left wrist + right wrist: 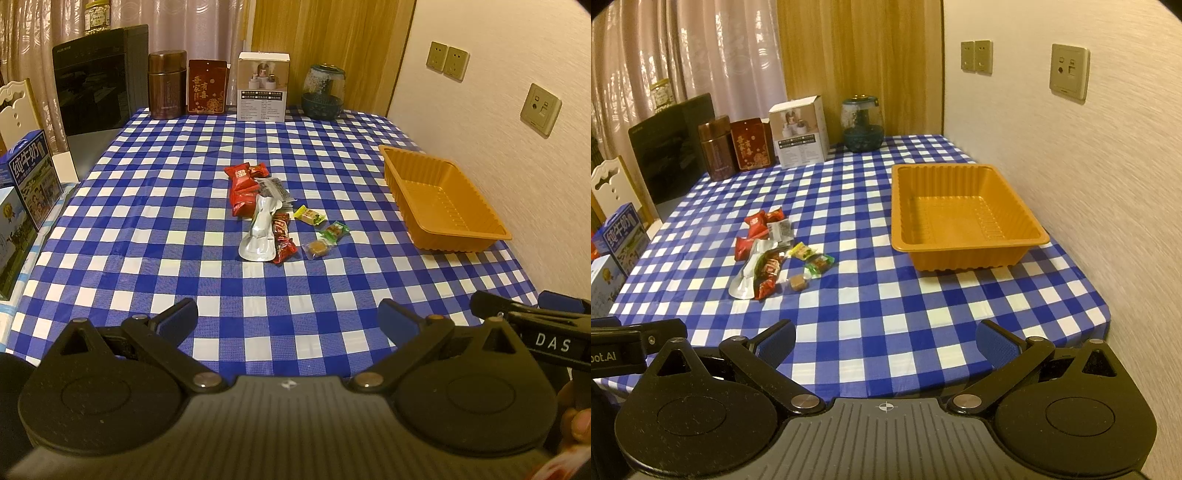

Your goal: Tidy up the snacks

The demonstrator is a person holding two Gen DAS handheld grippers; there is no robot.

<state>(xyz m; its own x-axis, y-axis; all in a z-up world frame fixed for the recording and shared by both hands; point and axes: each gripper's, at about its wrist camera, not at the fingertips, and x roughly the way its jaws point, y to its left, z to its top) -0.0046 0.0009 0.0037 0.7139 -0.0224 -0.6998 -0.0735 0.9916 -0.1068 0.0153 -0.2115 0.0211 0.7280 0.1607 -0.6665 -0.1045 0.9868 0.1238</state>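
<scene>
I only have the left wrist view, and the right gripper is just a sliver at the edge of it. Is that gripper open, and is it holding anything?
Observer: The right wrist view shows the right gripper open. Nothing is between its fingers, only checked tablecloth.
Operator: Okay. The orange tray's near wall hides a strip of its floor from me. Is there anything in there?
Observer: No. From the right wrist view the whole floor of the orange tray is in sight, and no snack lies in it.
</scene>
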